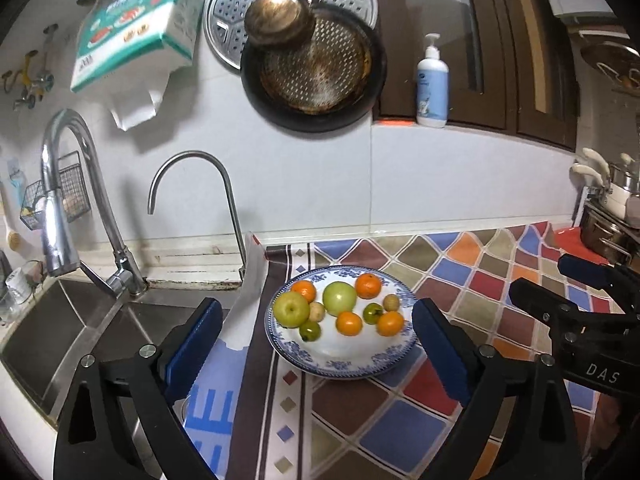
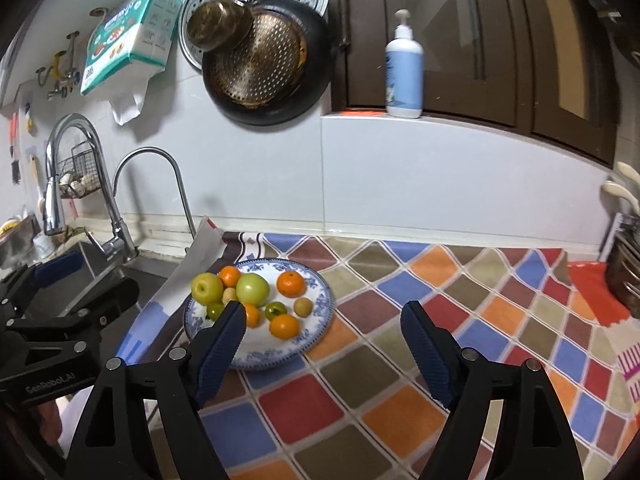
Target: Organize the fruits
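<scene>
Nearest, the left tongs and right tongs both gape apart, holding nothing. Beyond them a plate of fruits sits on the checked surface, sink to its left.

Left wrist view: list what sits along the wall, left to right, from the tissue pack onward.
Tissue pack → steamer tray → brass ladle → black pan → pump bottle.
</scene>
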